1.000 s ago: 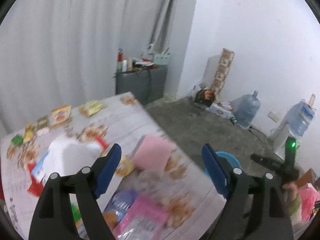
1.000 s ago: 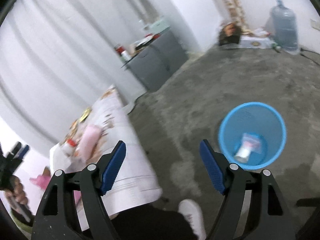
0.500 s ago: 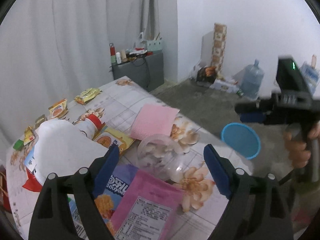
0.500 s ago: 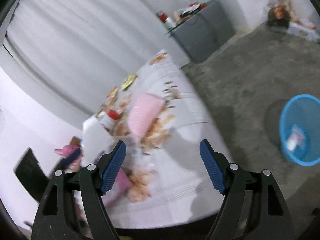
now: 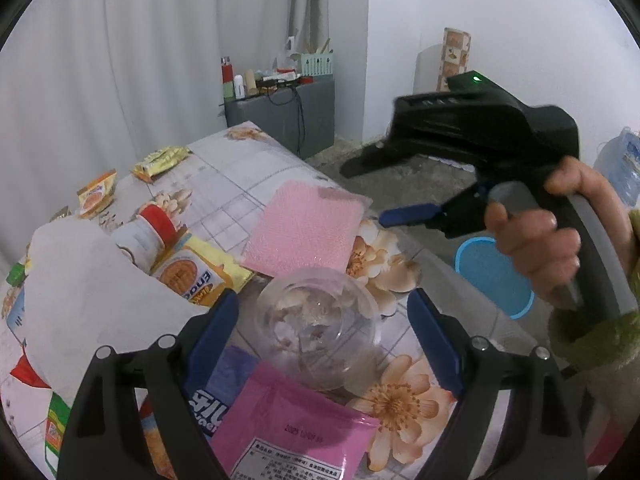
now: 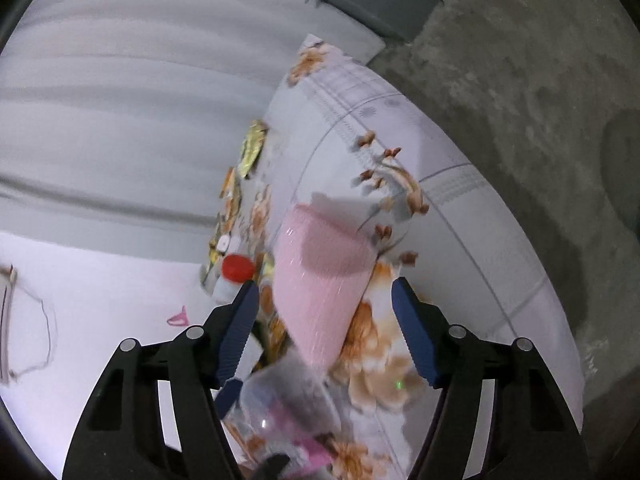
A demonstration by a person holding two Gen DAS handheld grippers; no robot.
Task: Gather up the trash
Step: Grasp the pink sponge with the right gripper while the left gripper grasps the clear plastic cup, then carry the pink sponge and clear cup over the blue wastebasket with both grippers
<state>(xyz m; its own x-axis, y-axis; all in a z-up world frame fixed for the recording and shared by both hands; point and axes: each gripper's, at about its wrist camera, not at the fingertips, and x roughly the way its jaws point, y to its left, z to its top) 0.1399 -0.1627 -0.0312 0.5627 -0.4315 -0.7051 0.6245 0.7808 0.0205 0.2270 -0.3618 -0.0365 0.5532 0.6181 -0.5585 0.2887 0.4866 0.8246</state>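
A clear plastic cup (image 5: pixel 318 330) lies on the flowered table (image 5: pixel 248 176), between the open jaws of my left gripper (image 5: pixel 324 332). A pink flat packet (image 5: pixel 304 232) lies just beyond it. My right gripper (image 6: pixel 324 324) is open above that pink packet (image 6: pixel 320 280) and shows in the left wrist view (image 5: pixel 408 216) as a black tool held in a hand. The clear cup is blurred in the right wrist view (image 6: pixel 280 396). A blue trash bin (image 5: pixel 492 280) stands on the floor beside the table.
A magenta packet (image 5: pixel 292 428), a purple packet (image 5: pixel 228 384), a yellow snack wrapper (image 5: pixel 192 276), a red-capped bottle (image 5: pixel 148 228) and white paper (image 5: pixel 80 296) crowd the near table. Small wrappers (image 5: pixel 160 160) lie farther back. A grey cabinet (image 5: pixel 288 116) stands by the wall.
My right gripper has swung from over the blue bin to above the table and the pink packet. My left gripper has come closer to the clear cup.
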